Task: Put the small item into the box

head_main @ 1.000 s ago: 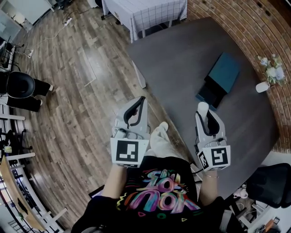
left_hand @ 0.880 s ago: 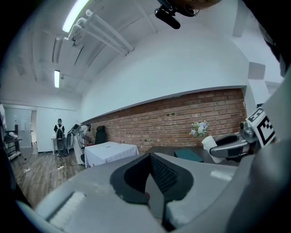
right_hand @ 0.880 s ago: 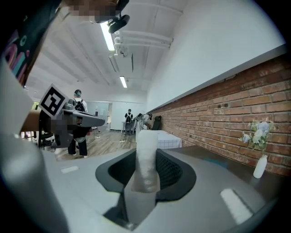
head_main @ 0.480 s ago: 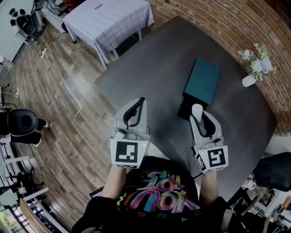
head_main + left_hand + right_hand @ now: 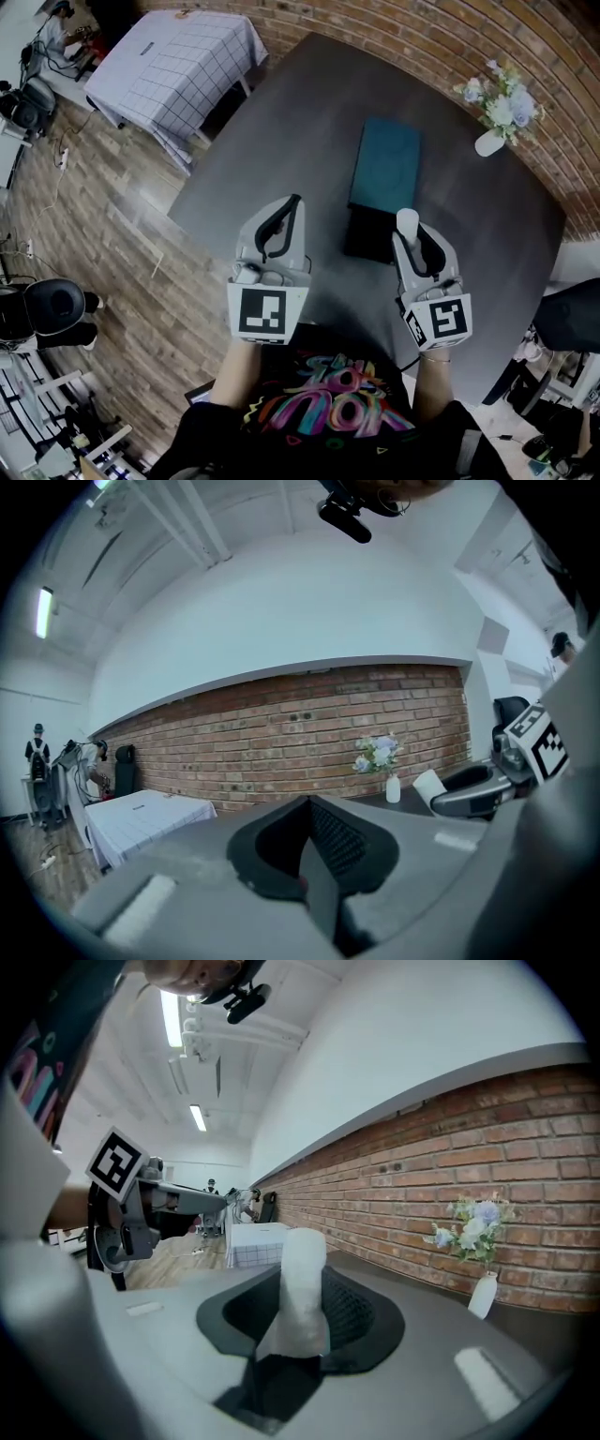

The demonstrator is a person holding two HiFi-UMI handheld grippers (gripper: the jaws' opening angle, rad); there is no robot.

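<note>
A white, soft-looking small item (image 5: 302, 1283) stands upright between the jaws of my right gripper (image 5: 410, 228), which is shut on it; its white top (image 5: 407, 221) shows in the head view. The box lies on the dark table (image 5: 281, 141): a teal lid (image 5: 386, 161) with the dark open tray (image 5: 366, 236) sticking out from under its near end. My right gripper is just right of the tray's near corner. My left gripper (image 5: 292, 202) is to the tray's left, its jaws shut with nothing between them.
A white vase of flowers (image 5: 495, 111) stands at the table's far right by the brick wall. A table with a checked cloth (image 5: 173, 70) is at the far left across the wooden floor. A dark chair (image 5: 574, 317) sits off the table's right edge.
The table and box have come nearer and more to the left in the head view, so both grippers now hang over the tabletop beside the box. Neither gripper's jaws have changed.
</note>
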